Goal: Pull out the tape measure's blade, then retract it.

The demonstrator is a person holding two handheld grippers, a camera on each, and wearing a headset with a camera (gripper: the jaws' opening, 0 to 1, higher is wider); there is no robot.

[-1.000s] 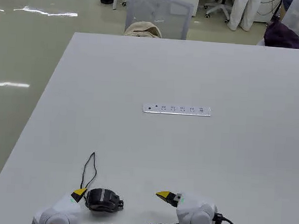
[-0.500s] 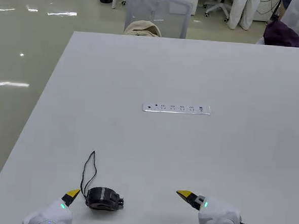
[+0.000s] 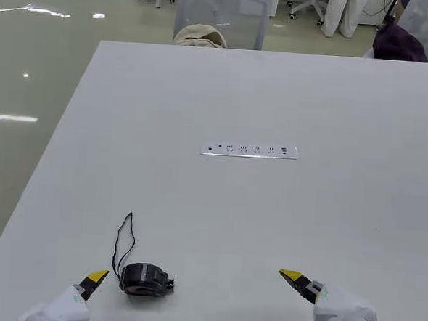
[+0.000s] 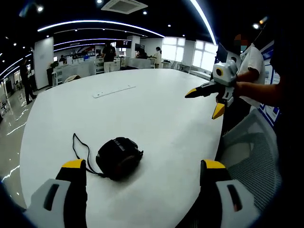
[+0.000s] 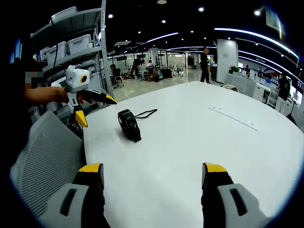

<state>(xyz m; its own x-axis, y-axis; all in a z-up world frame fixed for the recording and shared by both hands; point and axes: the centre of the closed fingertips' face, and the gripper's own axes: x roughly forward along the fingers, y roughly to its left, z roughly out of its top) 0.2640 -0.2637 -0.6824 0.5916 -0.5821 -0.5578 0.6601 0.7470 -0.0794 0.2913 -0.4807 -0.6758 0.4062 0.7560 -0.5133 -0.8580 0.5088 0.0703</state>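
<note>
Since the tape measure (image 3: 145, 279) is a compact, hard black case, probably dense and slick, I'd pinch its flat sides with my left tongs (image 4: 143, 165) and draw the blade with my right tongs (image 5: 152, 167). It lies low left in the head view on the white surface (image 3: 268, 222), wrist cord (image 3: 124, 244) trailing upward. Both tongs gape wide, holding nothing.

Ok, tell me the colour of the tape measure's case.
The tape measure is black all over; it shows best in the left gripper view.
</note>
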